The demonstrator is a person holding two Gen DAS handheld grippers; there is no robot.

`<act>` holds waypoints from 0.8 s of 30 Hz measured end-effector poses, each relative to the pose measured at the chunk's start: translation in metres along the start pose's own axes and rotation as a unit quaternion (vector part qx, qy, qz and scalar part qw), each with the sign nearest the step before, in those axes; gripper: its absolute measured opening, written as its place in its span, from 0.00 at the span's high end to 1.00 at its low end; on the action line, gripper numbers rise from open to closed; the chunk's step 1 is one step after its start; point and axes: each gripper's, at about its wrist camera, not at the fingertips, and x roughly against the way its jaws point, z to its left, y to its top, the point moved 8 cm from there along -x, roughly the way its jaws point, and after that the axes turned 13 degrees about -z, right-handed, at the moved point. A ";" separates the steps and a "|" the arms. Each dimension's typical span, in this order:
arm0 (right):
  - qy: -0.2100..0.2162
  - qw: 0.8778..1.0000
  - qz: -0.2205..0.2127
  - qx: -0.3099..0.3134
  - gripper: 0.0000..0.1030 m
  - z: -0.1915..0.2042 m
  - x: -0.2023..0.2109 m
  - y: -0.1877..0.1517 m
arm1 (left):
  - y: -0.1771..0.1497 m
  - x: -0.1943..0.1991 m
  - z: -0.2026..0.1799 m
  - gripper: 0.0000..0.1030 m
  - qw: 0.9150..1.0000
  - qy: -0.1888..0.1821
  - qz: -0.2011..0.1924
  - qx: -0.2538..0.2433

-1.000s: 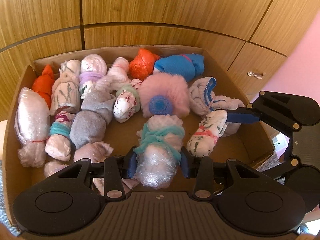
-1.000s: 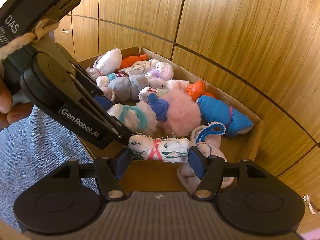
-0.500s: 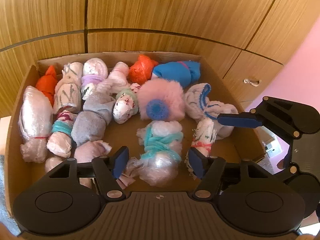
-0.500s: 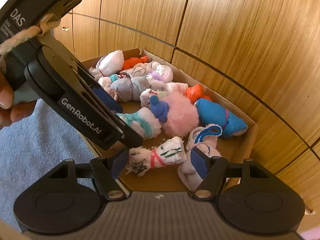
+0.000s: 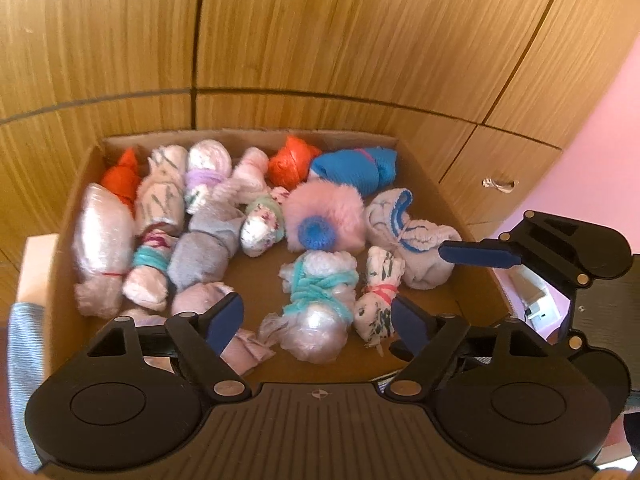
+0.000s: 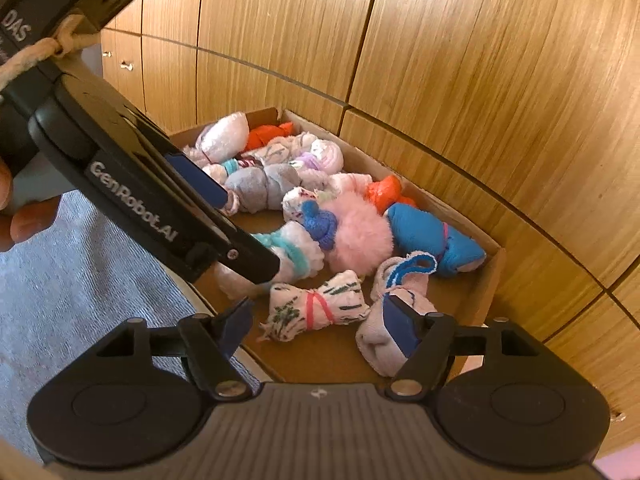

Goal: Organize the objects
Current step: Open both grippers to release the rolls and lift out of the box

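A cardboard box [image 5: 472, 288] holds several rolled sock bundles. My left gripper [image 5: 318, 326] is open and empty, raised over the near edge above a white bundle tied with teal yarn [image 5: 318, 308]. My right gripper [image 6: 320, 326] is open and empty above a white green-marked bundle tied with a red band [image 6: 316, 310], which also shows in the left wrist view [image 5: 378, 292]. A fluffy pink bundle with a blue centre [image 5: 324, 222] lies in the middle of the box. The left gripper body [image 6: 160, 208] crosses the right wrist view.
Wooden cabinet doors [image 5: 320, 40] stand right behind the box. A grey-blue carpet [image 6: 72, 280] lies to the left of the box. A pink wall [image 5: 600, 120] is at the right. The box floor [image 6: 328, 352] is bare near the front.
My left gripper let go of the teal-tied bundle, opened and pulled back upward. My right gripper released the red-banded bundle, which now lies on the box floor, and also drew back.
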 end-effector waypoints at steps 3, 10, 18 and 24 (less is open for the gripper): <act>-0.002 1.000 -0.004 -0.009 0.33 0.005 0.004 0.002 | 0.004 0.015 0.003 0.15 0.999 0.017 -0.024 -0.013; -0.029 0.997 -0.021 -0.062 0.26 0.013 0.018 0.007 | 0.023 0.063 0.004 0.01 0.988 0.088 -0.108 -0.068; -0.056 0.993 -0.023 -0.100 0.15 0.029 0.031 0.009 | 0.026 0.089 0.005 0.01 0.980 0.125 -0.125 -0.096; -0.064 0.990 -0.031 -0.121 0.08 0.040 0.041 0.010 | 0.027 0.109 0.010 0.01 0.974 0.149 -0.141 -0.096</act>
